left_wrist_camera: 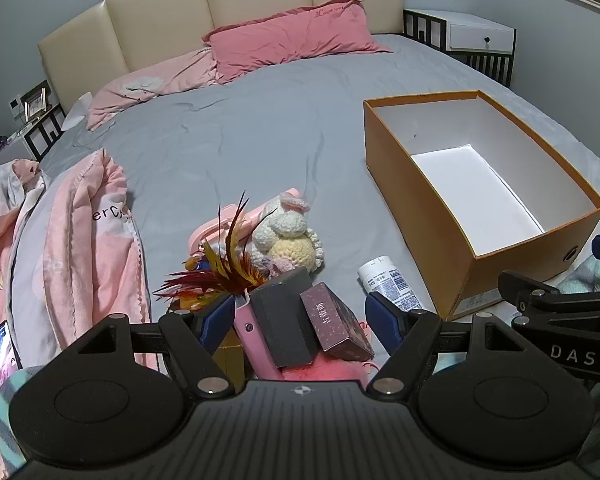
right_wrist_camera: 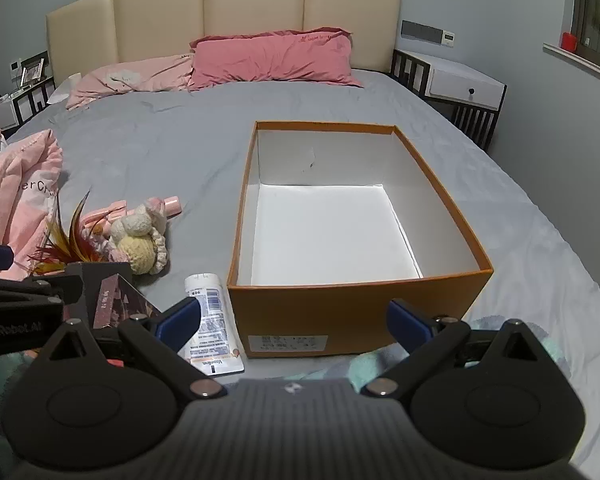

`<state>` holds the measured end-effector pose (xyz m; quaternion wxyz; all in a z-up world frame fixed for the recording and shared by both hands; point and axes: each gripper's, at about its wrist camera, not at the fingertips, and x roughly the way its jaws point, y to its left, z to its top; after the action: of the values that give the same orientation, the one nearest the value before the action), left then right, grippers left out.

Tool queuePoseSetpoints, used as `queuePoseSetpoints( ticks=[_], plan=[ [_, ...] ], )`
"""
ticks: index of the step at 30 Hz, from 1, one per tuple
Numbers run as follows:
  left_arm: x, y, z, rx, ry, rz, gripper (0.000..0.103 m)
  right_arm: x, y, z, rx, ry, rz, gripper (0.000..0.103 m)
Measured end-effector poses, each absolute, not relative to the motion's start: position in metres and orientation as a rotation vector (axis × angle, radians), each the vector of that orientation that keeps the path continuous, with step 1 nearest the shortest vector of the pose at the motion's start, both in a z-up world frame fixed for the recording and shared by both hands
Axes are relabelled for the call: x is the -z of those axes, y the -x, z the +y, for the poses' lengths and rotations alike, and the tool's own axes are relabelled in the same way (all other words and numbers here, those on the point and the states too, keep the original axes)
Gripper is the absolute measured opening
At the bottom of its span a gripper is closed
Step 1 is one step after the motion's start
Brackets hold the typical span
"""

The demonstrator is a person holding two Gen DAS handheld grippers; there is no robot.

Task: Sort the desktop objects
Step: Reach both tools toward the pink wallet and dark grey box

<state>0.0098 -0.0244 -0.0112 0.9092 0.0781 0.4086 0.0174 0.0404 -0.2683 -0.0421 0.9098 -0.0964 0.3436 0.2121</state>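
Observation:
An open orange box (left_wrist_camera: 416, 196) (right_wrist_camera: 340, 304) with a white, empty inside lies on the grey bed. Left of it is a pile: a crocheted toy (left_wrist_camera: 292, 236) (right_wrist_camera: 140, 244), a feather toy (left_wrist_camera: 220, 276) (right_wrist_camera: 66, 248), a pink device (left_wrist_camera: 254, 336), a black box (left_wrist_camera: 284, 320), a maroon box (left_wrist_camera: 336, 322) (right_wrist_camera: 116, 300) and a white tube (left_wrist_camera: 390, 282) (right_wrist_camera: 212, 320). My left gripper (left_wrist_camera: 302, 316) hangs open over the two small boxes, touching nothing. My right gripper (right_wrist_camera: 294, 318) is open in front of the orange box's near wall, with the tube by its left finger.
A pink quilt (left_wrist_camera: 84, 248) (right_wrist_camera: 16, 196) is bunched at the left, with a phone (left_wrist_camera: 0, 356) at its near end. Pink pillows (left_wrist_camera: 296, 36) (right_wrist_camera: 272, 60) lie by the headboard. Nightstands (right_wrist_camera: 460, 84) flank the bed. A teal cloth (right_wrist_camera: 516, 336) lies near the front edge.

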Motion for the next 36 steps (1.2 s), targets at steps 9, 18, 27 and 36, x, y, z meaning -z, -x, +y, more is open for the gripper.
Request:
queuePoseSetpoints(
  ticks=[9,18,27,36],
  plan=[
    [0.012,-0.011,-0.026,-0.020,-0.167,0.846,0.085,0.046,-0.044,-0.270,-0.439,0.202,0.720,0.099],
    [0.010,0.004,-0.022,0.110,-0.200,0.819,0.059,0.047,-0.045,-0.267,-0.495,0.190,0.724,0.099],
    [0.003,-0.024,0.019,0.092,-0.130,0.946,0.052,0.043,-0.045,-0.237,-0.692,0.213,0.712,0.079],
    [0.025,-0.058,0.051,0.119,0.006,1.098,0.042,0.063,-0.050,-0.185,-0.874,0.256,0.814,0.059]
  ],
)
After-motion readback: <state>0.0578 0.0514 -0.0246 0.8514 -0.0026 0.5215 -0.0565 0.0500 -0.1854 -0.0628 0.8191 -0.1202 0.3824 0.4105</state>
